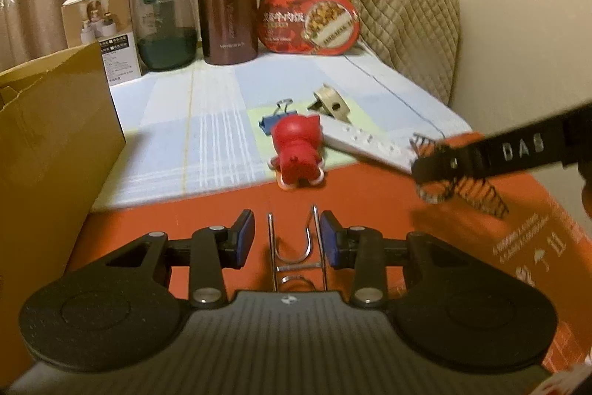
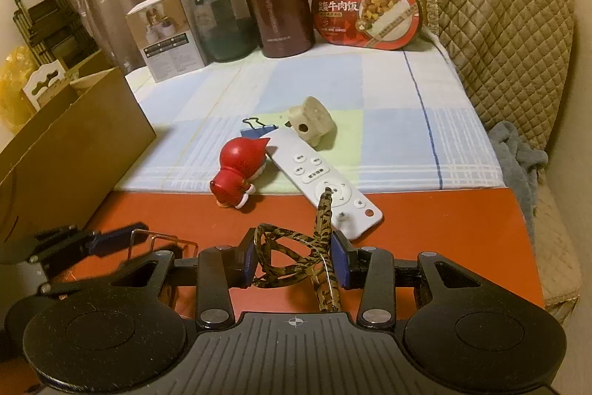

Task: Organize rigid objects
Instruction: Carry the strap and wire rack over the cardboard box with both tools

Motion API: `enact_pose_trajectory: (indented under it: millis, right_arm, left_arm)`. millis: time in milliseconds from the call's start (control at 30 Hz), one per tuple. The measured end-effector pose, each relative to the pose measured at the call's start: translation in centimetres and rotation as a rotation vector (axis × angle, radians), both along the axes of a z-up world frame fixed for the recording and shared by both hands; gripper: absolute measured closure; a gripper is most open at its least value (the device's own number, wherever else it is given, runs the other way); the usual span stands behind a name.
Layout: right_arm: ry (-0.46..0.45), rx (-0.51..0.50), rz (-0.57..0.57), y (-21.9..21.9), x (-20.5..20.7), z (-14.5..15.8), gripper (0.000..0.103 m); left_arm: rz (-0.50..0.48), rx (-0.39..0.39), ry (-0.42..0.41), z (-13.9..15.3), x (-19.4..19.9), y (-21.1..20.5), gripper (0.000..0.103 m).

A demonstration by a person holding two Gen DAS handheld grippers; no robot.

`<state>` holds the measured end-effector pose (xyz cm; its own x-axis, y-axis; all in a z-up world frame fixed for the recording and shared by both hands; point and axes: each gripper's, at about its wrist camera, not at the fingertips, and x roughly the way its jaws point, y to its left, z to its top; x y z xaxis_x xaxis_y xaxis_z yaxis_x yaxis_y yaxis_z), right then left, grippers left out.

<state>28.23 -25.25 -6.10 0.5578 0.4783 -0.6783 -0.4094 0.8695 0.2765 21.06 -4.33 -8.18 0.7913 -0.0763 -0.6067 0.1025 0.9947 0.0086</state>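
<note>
- Your left tool [image 1: 287, 239] is spread a little; the shiny metal wire hook [image 1: 296, 247] sits between its blue pads, not squeezed, on the orange counter [image 1: 370, 210].
- Your right tool [image 2: 294, 263] pinches a brown spotted hair clip [image 2: 292, 258].
- The red toy figure [image 2: 236, 173], white remote [image 2: 325, 184] and blue binder clip [image 2: 255, 128] lie close together ahead.

Figurine [image 2: 236, 178] left of remote [image 2: 325, 187], touching, binder clip [image 2: 257, 128] behind, cardboard box [image 2: 70, 143] far left

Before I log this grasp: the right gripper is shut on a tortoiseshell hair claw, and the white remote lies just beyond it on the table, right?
Not quite. The right gripper is shut on the tortoiseshell hair claw, but the right wrist view shows the claw's tip overlapping the white remote, not short of it.
</note>
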Motion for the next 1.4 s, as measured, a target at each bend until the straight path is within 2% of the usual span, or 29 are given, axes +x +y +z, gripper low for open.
enact_pose_trajectory:
  millis: [100, 233, 600, 933, 1400]
  right_arm:
    - [0.001, -0.001, 0.002, 0.0, 0.0, 0.0, 0.066]
    - [0.002, -0.002, 0.002, 0.0, 0.0, -0.1, 0.066]
    - [-0.013, 0.01, 0.011, 0.6, -0.3, 0.8, 0.066]
    - [-0.051, 0.014, 0.008, 1.4, -2.2, 2.4, 0.066]
    - [-0.058, 0.095, -0.002, 4.0, -9.1, 7.0, 0.066]
  left_arm:
    - [0.007, -0.011, 0.003, 0.1, 0.3, 0.0, 0.07]
    - [0.015, -0.036, 0.022, 0.0, 0.6, 0.2, 0.08]
    - [0.017, -0.059, 0.022, 1.2, -0.9, 0.7, 0.08]
    - [0.028, -0.062, -0.008, 4.6, -3.0, 1.8, 0.08]
    - [0.022, -0.079, -0.05, 11.2, -8.0, 5.7, 0.08]
